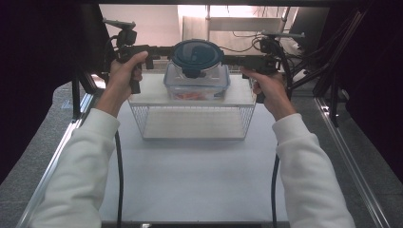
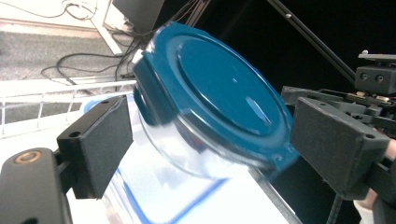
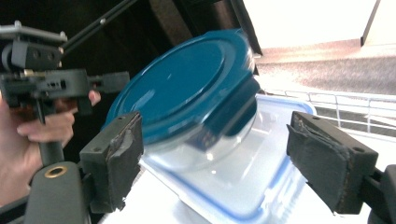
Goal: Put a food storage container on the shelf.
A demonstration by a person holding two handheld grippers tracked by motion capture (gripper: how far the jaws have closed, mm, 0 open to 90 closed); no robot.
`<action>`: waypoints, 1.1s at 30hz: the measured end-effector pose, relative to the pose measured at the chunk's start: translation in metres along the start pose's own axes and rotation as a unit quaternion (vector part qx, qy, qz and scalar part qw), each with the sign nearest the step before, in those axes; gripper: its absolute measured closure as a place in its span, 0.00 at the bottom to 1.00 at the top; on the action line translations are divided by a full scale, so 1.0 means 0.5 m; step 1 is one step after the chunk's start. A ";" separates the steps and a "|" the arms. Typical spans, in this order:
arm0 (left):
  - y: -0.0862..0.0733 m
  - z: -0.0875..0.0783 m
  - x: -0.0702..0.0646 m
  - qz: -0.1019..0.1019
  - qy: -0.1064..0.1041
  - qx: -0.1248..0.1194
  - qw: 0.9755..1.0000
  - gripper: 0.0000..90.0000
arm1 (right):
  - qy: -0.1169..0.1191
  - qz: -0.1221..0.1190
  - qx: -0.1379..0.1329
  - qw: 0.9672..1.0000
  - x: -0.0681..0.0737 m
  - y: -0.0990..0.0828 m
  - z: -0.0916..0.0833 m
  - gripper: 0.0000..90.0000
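A round glass container with a dark blue lid [image 1: 197, 54] [image 2: 219, 93] [image 3: 182, 88] stands on top of a rectangular clear box with a blue-rimmed lid [image 1: 197, 85] [image 2: 154, 200] [image 3: 247, 186]. Something orange [image 1: 190, 96] lies inside the box. My left gripper [image 1: 159, 54] [image 2: 217, 147] is at the round container's left side, jaws open on either side of it. My right gripper [image 1: 235, 61] [image 3: 219, 161] faces it from the right, also open around the container. No pad visibly presses on it. Each gripper view shows the other gripper beyond the lid.
The stack rests on a white board [image 1: 147, 95] laid over a wire basket [image 1: 192, 123] at the back of the white table [image 1: 199, 175]. Black frame rods and cables [image 1: 313, 66] stand behind and to the right. Metal rails [image 1: 351, 161] edge the table.
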State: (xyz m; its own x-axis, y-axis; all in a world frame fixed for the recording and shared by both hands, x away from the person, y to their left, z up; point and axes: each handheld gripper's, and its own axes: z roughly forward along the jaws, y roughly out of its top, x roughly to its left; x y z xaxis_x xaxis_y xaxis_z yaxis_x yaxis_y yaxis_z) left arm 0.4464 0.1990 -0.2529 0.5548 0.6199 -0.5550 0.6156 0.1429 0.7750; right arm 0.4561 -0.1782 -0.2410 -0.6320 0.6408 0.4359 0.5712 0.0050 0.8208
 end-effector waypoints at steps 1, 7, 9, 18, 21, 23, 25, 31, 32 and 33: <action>-0.004 -0.005 -0.003 0.005 0.006 -0.001 1.000 0.14 | -0.001 -0.008 0.002 1.000 0.002 -0.005 -0.009 0.21; -0.048 -0.040 -0.030 0.041 0.031 0.000 0.999 0.14 | 0.000 -0.046 0.000 0.999 0.003 -0.043 -0.055 0.22; -0.075 -0.055 -0.039 0.052 0.034 0.000 0.998 0.14 | 0.000 -0.054 -0.002 0.999 -0.001 -0.066 -0.071 0.22; -0.197 -0.103 -0.046 0.081 0.063 0.004 0.995 0.15 | -0.024 -0.100 0.000 0.995 -0.010 -0.174 -0.127 0.23; -0.245 -0.115 -0.045 0.091 0.076 0.007 0.993 0.16 | -0.043 -0.124 0.001 0.991 -0.013 -0.217 -0.150 0.23; -0.280 -0.119 -0.044 0.096 0.076 0.012 0.992 0.16 | -0.052 -0.134 0.002 0.990 -0.019 -0.252 -0.166 0.23; -0.314 -0.121 -0.045 0.107 0.079 0.021 0.991 0.17 | -0.055 -0.135 0.007 0.989 -0.027 -0.280 -0.174 0.23; -0.414 -0.110 -0.038 0.117 0.098 0.042 0.987 0.17 | -0.062 -0.119 0.020 0.991 -0.061 -0.364 -0.189 0.23; -0.435 -0.107 -0.036 0.117 0.104 0.046 0.987 0.17 | -0.062 -0.113 0.024 0.991 -0.066 -0.378 -0.189 0.22; -0.446 -0.105 -0.034 0.118 0.107 0.050 0.986 0.17 | -0.063 -0.108 0.030 0.992 -0.072 -0.396 -0.189 0.22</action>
State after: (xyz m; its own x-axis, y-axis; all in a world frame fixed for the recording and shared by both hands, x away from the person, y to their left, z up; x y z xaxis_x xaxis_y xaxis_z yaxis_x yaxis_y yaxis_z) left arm 0.2702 0.1969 -0.4006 0.5650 0.7772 -0.2772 0.5413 -0.0956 0.8353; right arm 0.3164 -0.2750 -0.3843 -0.6746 0.7108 0.1994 0.4617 0.1954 0.8652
